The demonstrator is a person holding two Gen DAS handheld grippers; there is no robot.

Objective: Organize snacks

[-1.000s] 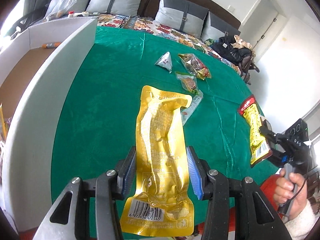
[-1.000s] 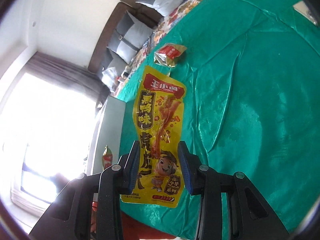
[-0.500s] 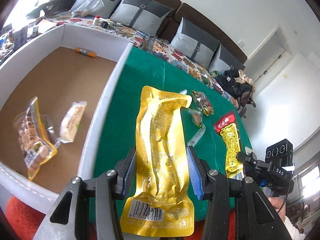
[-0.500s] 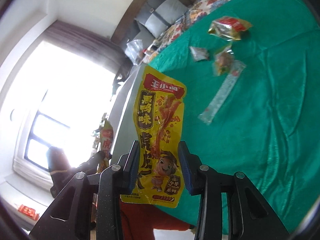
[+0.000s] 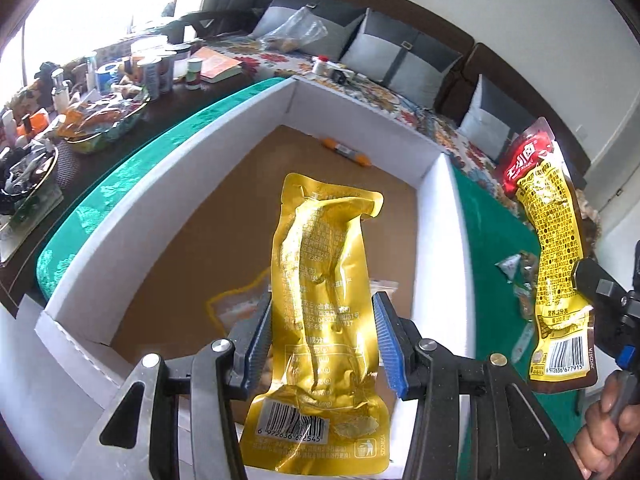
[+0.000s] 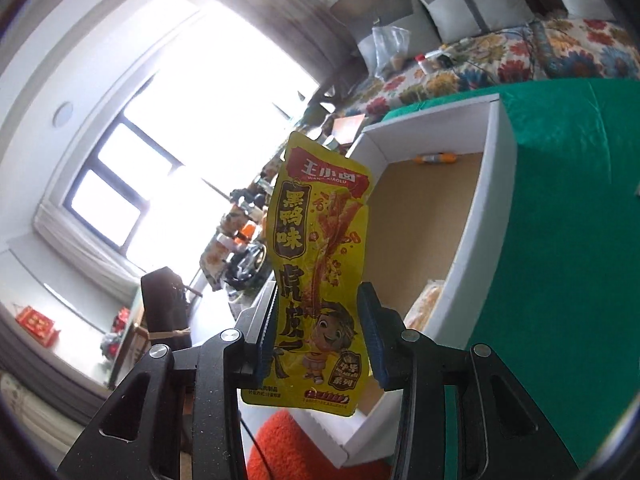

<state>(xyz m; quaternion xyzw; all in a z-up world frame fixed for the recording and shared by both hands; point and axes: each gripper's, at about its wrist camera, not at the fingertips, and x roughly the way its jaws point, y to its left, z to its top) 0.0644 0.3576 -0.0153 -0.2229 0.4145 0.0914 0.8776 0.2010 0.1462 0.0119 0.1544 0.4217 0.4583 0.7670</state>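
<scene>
My left gripper (image 5: 324, 340) is shut on a gold foil snack pouch (image 5: 320, 304) and holds it upright above the white-walled box (image 5: 436, 216) with a brown floor. My right gripper (image 6: 320, 332) is shut on a yellow snack pouch with a red top (image 6: 316, 256), held in the air near the box's front corner; that pouch also shows at the right of the left wrist view (image 5: 552, 252). The box (image 6: 480, 216) holds an orange stick snack (image 5: 346, 151) at its far wall and flat packets under the gold pouch.
A green cloth (image 5: 492, 236) covers the table right of the box, with small snack packets (image 5: 510, 268) on it. A cluttered side table with dishes and bottles (image 5: 100, 92) stands left. A sofa with grey cushions (image 5: 404, 60) lies behind.
Both grippers swung left from over the green cloth to the box, each keeping its pouch. The box interior now fills the left wrist view.
</scene>
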